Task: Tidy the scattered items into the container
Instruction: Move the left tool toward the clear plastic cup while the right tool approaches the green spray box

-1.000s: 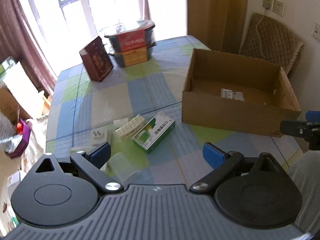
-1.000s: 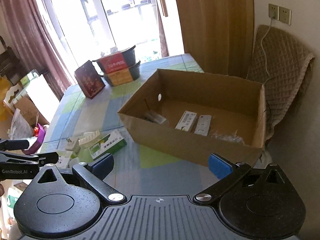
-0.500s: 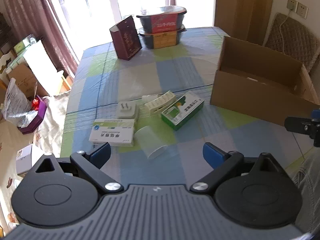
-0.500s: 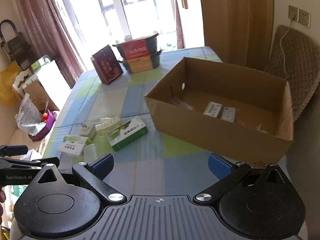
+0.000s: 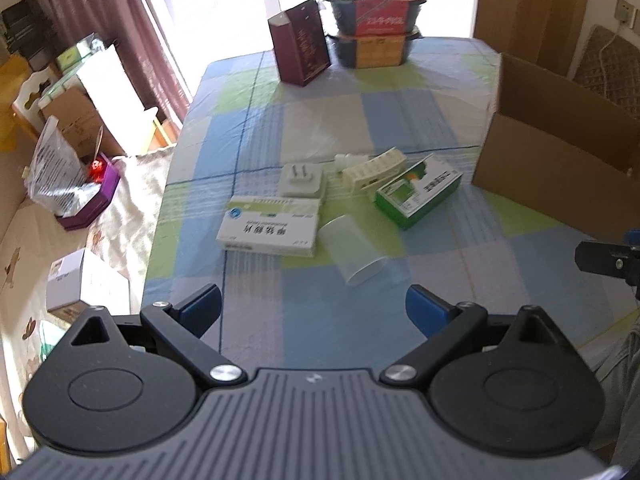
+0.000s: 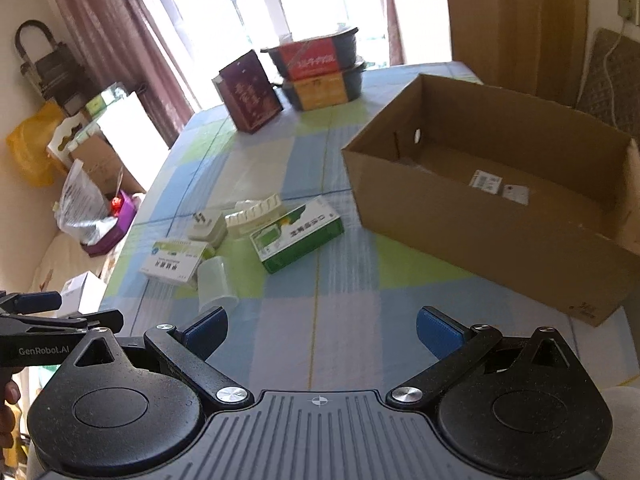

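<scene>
On the checked cloth of the counter (image 5: pixel 360 120), we find the scattered items grouped left of the cardboard box (image 6: pixel 492 216): a white-and-blue medicine box (image 5: pixel 270 230), a green medicine box (image 5: pixel 420 190), a white plug adapter (image 5: pixel 301 180), a cream ribbed plastic piece (image 5: pixel 374 170) and a clear plastic cup (image 5: pixel 354 252) lying on its side. We cannot read the print on either medicine box, and a small white thing behind the ribbed piece is too blurred for us to name.

Our left gripper (image 5: pixel 312 308) hangs above the near edge of the counter, its blue fingers (image 5: pixel 200 306) spread wide and holding nothing; the cup lies just beyond them. Our right gripper (image 6: pixel 320 330) is likewise wide apart and empty, between the cluster and the box.

From the left wrist camera the box is cut off at the frame's right edge and its inside is hidden. From the right wrist camera we see into it: two small white packets (image 6: pixel 498 184) lie on the floor of the box, their labels unreadable, and the near wall hides whatever sits close behind it.

At the far end of the counter stand a dark red carton (image 5: pixel 300 42) and two stacked black food tubs (image 5: pixel 376 28), well apart from the cluster. A fingertip (image 6: pixel 10 394) shows at the left edge of the right wrist view.
</scene>
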Demonstrator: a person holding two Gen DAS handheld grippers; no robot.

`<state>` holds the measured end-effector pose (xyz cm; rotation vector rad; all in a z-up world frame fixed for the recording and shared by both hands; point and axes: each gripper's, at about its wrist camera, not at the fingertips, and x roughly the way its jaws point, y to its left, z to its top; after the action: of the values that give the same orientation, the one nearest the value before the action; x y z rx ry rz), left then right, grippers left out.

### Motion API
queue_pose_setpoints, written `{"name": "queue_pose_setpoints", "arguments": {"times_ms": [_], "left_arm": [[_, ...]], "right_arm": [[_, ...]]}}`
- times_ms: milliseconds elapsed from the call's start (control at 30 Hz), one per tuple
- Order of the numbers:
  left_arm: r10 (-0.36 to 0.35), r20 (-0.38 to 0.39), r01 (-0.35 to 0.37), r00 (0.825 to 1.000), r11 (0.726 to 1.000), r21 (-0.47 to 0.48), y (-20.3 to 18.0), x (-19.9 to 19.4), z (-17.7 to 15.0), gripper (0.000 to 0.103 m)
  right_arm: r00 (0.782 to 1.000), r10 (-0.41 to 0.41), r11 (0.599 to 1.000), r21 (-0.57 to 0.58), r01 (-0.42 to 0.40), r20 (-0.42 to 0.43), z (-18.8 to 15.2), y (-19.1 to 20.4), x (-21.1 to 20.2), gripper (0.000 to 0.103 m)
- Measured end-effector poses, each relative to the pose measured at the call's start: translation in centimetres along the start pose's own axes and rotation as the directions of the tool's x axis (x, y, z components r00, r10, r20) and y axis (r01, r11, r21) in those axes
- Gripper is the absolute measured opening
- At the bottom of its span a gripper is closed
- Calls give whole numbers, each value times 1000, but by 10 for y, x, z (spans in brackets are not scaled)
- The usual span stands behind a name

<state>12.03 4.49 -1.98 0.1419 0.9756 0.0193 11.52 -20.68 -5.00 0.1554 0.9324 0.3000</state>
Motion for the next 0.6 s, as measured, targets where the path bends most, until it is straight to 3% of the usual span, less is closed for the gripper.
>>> {"name": "queue_pose_setpoints", "arguments": {"times_ms": [233,600], "left_arm": [[18,-23,-19,1000,1000,-16,11,11,-8,97],[7,-42,-9,999,998,-57,30,31,-21,97]], "right_arm": [[1000,17,998,-68,-18,-7,-4,10,19,103],[998,-37,988,-155,29,-54,-12,18,56,103]]}}
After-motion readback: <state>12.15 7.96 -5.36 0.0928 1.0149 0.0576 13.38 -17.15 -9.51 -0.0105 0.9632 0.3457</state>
